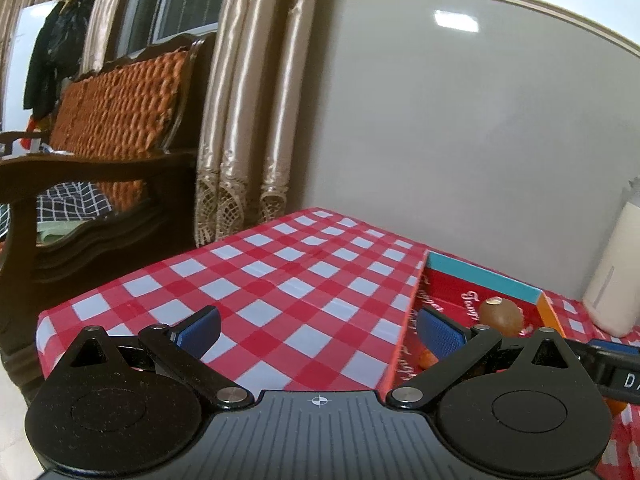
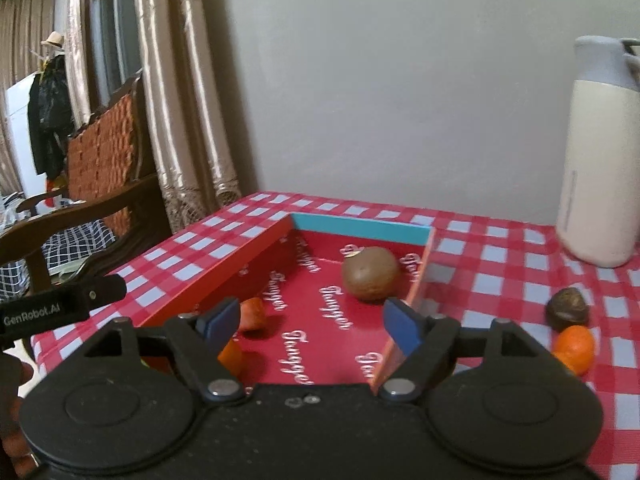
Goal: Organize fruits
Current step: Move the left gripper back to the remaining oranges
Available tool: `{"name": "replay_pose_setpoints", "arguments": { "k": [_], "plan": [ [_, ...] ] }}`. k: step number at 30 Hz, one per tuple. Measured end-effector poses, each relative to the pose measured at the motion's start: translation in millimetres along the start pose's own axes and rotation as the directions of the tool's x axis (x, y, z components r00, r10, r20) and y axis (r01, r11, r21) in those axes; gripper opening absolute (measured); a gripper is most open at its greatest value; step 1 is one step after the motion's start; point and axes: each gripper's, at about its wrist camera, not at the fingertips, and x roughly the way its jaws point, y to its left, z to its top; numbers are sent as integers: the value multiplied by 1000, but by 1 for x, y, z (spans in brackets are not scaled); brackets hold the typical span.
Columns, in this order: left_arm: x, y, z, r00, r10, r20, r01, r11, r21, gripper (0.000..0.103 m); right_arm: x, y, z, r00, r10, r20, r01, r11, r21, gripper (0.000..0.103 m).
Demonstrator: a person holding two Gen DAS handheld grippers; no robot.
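Over the red printed cardboard tray, right tongs gape empty; round brown fruit sits inside. Left tongs idle, wide open. Next: grab orange tangerine, lower right on checkered counter.

black left gripper, right gripper: blue ribbed pads, silver pivot screws, white "genrobot.ai" lettering.

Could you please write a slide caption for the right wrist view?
Open right tool over the red box holding a brown fruit; two fruits wait outside.
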Motion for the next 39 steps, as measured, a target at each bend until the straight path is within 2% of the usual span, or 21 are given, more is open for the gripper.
{"name": "replay_pose_setpoints", "arguments": {
  "k": [8, 15, 22, 31, 35, 39],
  "plan": [
    [-13, -34, -7, 996, -79, 34, 76, 994, 77, 103, -22, -24, -2, 996, -81, 36, 80, 996, 29, 87],
    [-27, -69, -13, 982, -179, 63, 168, 974, 151, 103, -45, -55, -7, 984, -168, 60, 164, 984, 71, 90],
    [-41, -103, -21, 956, -281, 80, 259, 941, 219, 103, -72, -95, -15, 954, -291, 80, 279, 951, 132, 92],
    [-54, -140, -34, 929, -362, 72, 326, 897, 297, 103, -112, -139, -29, 895, -433, 106, 401, 886, 232, 98],
    [-57, -156, -40, 914, -402, 49, 365, 871, 330, 103, -126, -153, -36, 879, -465, 106, 427, 866, 262, 99],
    [-59, -176, -46, 889, -458, 4, 425, 827, 368, 103, -141, -163, -41, 867, -486, 113, 438, 849, 295, 100]
  ]
}}
